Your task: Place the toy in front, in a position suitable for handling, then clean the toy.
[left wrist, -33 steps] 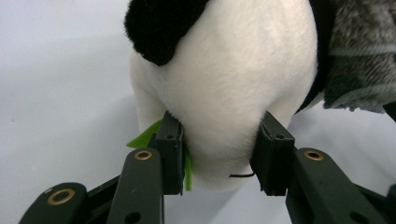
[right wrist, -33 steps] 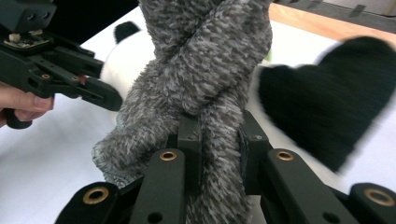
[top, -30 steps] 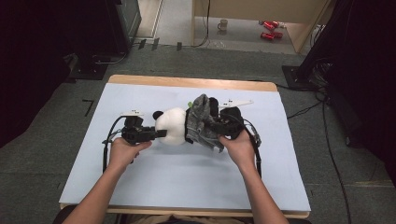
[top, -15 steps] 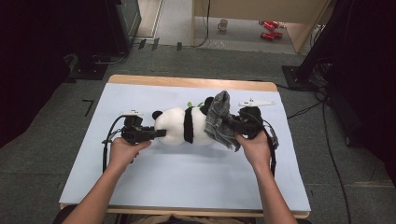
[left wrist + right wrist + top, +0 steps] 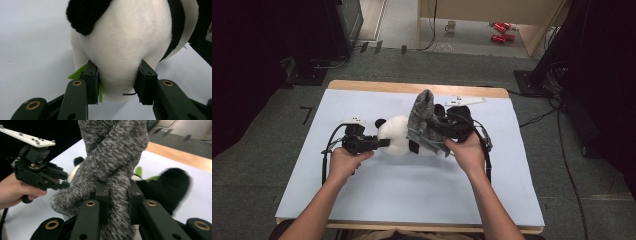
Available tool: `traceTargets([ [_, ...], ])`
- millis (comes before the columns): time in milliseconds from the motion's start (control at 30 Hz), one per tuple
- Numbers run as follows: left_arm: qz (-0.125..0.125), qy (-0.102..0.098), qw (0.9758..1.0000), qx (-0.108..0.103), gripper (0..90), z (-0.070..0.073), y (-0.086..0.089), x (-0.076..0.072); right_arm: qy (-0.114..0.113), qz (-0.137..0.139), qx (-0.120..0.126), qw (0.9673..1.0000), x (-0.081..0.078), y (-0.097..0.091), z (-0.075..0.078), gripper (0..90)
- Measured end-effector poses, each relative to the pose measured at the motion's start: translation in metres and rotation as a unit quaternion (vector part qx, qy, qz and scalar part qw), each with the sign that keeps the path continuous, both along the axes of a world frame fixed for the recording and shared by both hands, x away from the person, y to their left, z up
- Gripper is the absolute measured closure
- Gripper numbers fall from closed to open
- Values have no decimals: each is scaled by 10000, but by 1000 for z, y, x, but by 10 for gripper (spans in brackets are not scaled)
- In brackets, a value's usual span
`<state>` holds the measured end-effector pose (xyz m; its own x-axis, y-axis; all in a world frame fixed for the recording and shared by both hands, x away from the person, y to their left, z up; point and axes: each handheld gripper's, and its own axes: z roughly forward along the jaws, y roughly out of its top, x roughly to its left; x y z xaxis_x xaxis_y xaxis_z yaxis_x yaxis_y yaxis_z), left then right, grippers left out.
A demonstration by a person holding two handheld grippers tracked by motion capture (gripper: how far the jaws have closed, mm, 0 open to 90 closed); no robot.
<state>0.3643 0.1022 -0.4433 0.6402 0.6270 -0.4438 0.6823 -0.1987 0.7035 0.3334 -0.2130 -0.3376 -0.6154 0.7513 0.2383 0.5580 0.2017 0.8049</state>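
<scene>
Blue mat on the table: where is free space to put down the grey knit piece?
The blue mat is bare between the forearms, toward its near edge, and at its far left corner. It is crowded in the middle, where the panda toy, grey knit piece and both grippers sit.

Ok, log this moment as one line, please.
left gripper: shut on white-and-black plush panda | right gripper: shut on grey fuzzy knit garment, bunched above panda | surface: pale blue mat
</scene>
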Motion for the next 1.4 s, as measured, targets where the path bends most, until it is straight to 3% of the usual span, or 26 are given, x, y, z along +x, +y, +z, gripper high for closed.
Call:
traceTargets([
  [333,25,4,10000,-13,605,0,0,0,148,383,-113,9991,13,46,-10,768],
  [733,14,-17,10000,-37,604,-2,1,-1,352,652,-215,9970,21,84,-26,768],
  [933,47,29,10000,-50,604,-2,2,-1,420,678,-306,9963,26,92,-36,768],
  [1133,67,29,10000,-56,605,-2,2,-1,421,640,-306,9966,28,90,-38,767],
  [1400,47,8,10000,-60,605,-3,2,-1,327,578,-516,9965,23,85,-37,767],
])
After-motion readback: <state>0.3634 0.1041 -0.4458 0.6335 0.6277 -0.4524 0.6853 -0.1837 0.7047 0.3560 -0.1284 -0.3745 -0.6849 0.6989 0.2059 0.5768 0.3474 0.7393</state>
